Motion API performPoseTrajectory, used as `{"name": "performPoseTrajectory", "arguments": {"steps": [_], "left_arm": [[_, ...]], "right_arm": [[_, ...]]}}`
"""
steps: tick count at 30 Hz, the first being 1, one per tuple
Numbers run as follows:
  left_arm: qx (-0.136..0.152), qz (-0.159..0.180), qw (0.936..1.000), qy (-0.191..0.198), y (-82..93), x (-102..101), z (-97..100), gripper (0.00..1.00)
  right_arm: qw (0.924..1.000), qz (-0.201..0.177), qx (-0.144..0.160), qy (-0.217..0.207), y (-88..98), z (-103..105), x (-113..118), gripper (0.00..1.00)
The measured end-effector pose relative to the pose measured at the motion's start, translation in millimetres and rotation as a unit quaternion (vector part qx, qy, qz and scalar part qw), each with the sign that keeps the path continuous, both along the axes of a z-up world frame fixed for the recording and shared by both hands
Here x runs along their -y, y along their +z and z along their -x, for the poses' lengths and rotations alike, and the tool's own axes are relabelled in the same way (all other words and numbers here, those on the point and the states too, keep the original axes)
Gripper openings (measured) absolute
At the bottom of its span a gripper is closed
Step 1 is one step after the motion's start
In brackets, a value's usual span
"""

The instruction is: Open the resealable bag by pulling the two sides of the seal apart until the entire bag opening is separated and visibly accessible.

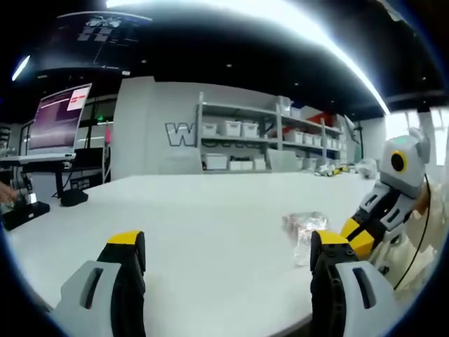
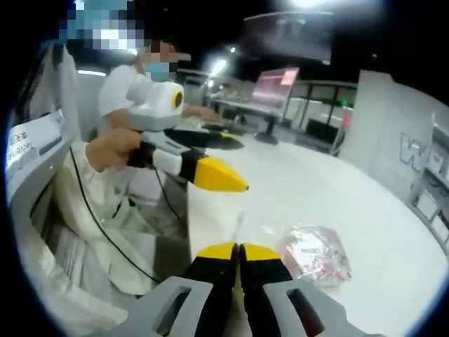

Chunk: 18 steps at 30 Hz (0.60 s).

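Lying flat on the white table (image 1: 210, 225), the resealable bag (image 2: 313, 254) sits sealed w/ reddish contents inside, untouched by either claw. In the right gripper view it's just ahead and to the right of the right gripper (image 2: 238, 251), whose yellow-tipped jaws are pressed together w/ nothing between them. In the left gripper view the bag (image 1: 303, 226) shows just past the right-hand jaw of the left gripper (image 1: 228, 246), which stands wide apart and holds nothing. Judging by both views, the right gripper is nearer the bag; the left gripper (image 2: 210, 172) hovers above the table, off to the bag's far side, gripped by a person's hand (image 2: 112, 149) (white sleeve, cable trailing down). Long axis and seal edge can't be told, too blurred. Next move prob. calls for both claws to come down on opposite lips of the seal; the right one must part first. Behind: shelves w/ bins (image 1: 242, 137), a monitor (image 1: 59, 116).
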State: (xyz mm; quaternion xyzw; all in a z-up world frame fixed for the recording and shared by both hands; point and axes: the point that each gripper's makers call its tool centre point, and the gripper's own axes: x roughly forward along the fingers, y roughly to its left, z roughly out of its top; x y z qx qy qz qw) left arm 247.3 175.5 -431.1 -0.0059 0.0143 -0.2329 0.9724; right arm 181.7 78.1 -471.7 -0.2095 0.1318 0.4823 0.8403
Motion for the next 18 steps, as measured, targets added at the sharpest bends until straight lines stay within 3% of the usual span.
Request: {"name": "performPoseTrajectory", "arguments": {"steps": [10,15,18], "left_arm": [[0.017,0.005,0.9993,-0.033,3.0,17.7,4.8,0.93],[0.027,0.045,0.9956,-0.078,9.9,31.6,15.6,0.69],[0.034,0.040,0.9956,-0.078,11.5,34.0,16.0,0.72]], "right_arm": [[0.9986,-0.048,-0.019,-0.010,-1.6,-1.0,2.0,0.00],[0.9970,-0.073,-0.016,-0.020,-0.3,-4.0,6.8,0.00],[0.9935,-0.108,-0.010,-0.032,10.0,-8.0,8.6,0.00]]}}
